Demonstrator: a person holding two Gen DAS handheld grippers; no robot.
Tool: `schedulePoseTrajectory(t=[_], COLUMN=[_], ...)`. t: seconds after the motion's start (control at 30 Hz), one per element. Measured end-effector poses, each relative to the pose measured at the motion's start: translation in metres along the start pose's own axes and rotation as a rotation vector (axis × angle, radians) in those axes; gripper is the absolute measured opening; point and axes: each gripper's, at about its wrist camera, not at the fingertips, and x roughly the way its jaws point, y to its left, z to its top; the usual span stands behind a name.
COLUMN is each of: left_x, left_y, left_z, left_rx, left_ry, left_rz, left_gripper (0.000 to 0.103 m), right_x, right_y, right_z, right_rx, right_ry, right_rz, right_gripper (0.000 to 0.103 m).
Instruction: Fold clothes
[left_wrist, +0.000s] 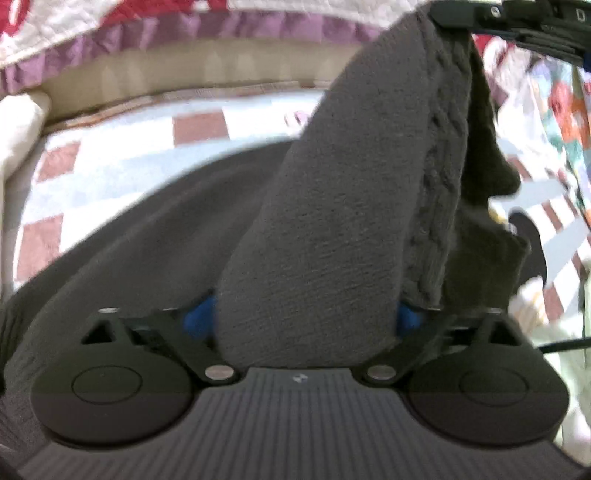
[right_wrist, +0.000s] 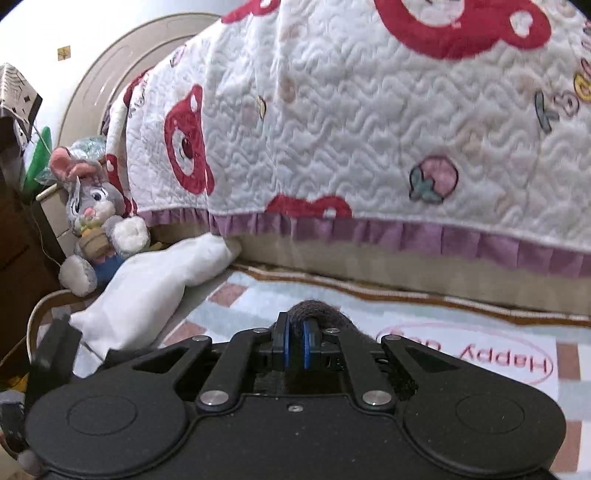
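Ahead of the right claw (right_wrist: 294, 349) a quilted white bedspread (right_wrist: 369, 129) with red bear prints and a purple ruffle hangs over a beige bed edge. Forward and to its left a plush rabbit (right_wrist: 98, 214) sits upright, touching a white pillow (right_wrist: 155, 280) that lies slanted toward the claw. Under and ahead of both claws spreads a checked sheet (right_wrist: 461, 332) in pale blue, white and brown, printed with a pink oval reading "Happy" upside down.

The right claw is pinched tight on a small bunch of the dark grey sweater (left_wrist: 325, 206), which bulges just past its blue pads (right_wrist: 306, 347).

In the left wrist view the sweater fills the space between the blue fingertips (left_wrist: 197, 321) of the left claw (left_wrist: 304, 321); these stand apart either side of a thick fold, and whether they truly grip it cannot be told. From there the garment runs as a long band forward and to the right, up to the right claw at the top right corner, with a cable-knit ridge along its right side. More of it lies flat on the sheet to the left claw's left. No obstacle crosses the stretched band.
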Motion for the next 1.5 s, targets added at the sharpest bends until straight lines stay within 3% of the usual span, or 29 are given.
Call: schedulePoseTrajectory(t=[0.03, 0.23, 0.27, 0.33, 0.37, 0.47, 0.57, 0.6, 0.67, 0.73, 0.8, 0.87, 0.97, 1.17, 1.33, 1.4, 1.5], left_x=[-0.004, -0.048, -0.052, -0.054, -0.054, -0.049, -0.039, -0.035, -0.029, -0.026, -0.027, -0.025, -0.020, -0.012, -0.006, 0.001, 0.014], left_y=[0.002, 0.043, 0.052, 0.069, 0.078, 0.101, 0.114, 0.118, 0.119, 0.114, 0.106, 0.101, 0.095, 0.080, 0.067, 0.056, 0.043], left_z=[0.002, 0.042, 0.050, 0.061, 0.063, 0.054, 0.027, 0.017, 0.006, -0.001, -0.004, -0.005, -0.007, -0.009, -0.013, -0.016, -0.019], left_rx=[-0.009, -0.166, -0.207, -0.280, -0.315, -0.375, -0.403, -0.401, -0.355, -0.288, -0.231, -0.215, -0.218, -0.194, -0.137, -0.046, 0.022], left_ry=[-0.026, -0.263, -0.304, -0.358, -0.355, -0.320, -0.207, -0.165, -0.088, -0.043, -0.039, -0.038, -0.033, -0.035, 0.003, 0.063, 0.105], left_rz=[0.001, 0.097, 0.111, 0.162, 0.180, 0.180, 0.171, 0.164, 0.173, 0.205, 0.218, 0.184, 0.117, 0.017, -0.025, 0.004, 0.105], left_gripper=[0.016, 0.019, 0.027, 0.055, 0.074, 0.076, 0.076, 0.076, 0.076, 0.076, 0.076, 0.076, 0.076, 0.076, 0.076, 0.074, 0.054], right_x=[-0.001, 0.002, 0.008, 0.021, 0.031, 0.062, 0.093, 0.102, 0.108, 0.101, 0.087, 0.068, 0.037, 0.001, 0.003, 0.010, 0.020], right_y=[-0.001, -0.007, -0.009, -0.012, -0.014, -0.023, -0.045, -0.056, -0.080, -0.094, -0.103, -0.112, -0.126, -0.153, -0.178, -0.181, -0.186], right_z=[0.004, 0.039, 0.049, 0.068, 0.077, 0.097, 0.102, 0.099, 0.085, 0.064, 0.037, 0.010, -0.030, -0.102, -0.128, -0.129, -0.131], right_rx=[-0.006, -0.088, -0.106, -0.145, -0.187, -0.259, -0.270, -0.238, -0.124, -0.054, -0.017, 0.020, 0.078, 0.207, 0.335, 0.330, 0.322], right_ry=[-0.007, -0.018, -0.017, -0.014, -0.012, 0.000, 0.037, 0.070, 0.130, 0.154, 0.177, 0.195, 0.222, 0.274, 0.274, 0.265, 0.251], right_rz=[-0.001, -0.004, -0.007, -0.017, -0.046, -0.176, -0.363, -0.374, -0.328, -0.306, -0.312, -0.313, -0.315, -0.382, -0.422, -0.422, -0.422], right_gripper=[0.008, 0.008, 0.008, 0.007, 0.007, 0.007, 0.010, 0.016, 0.016, 0.030, 0.034, 0.036, 0.052, 0.058, 0.058, 0.062, 0.070])
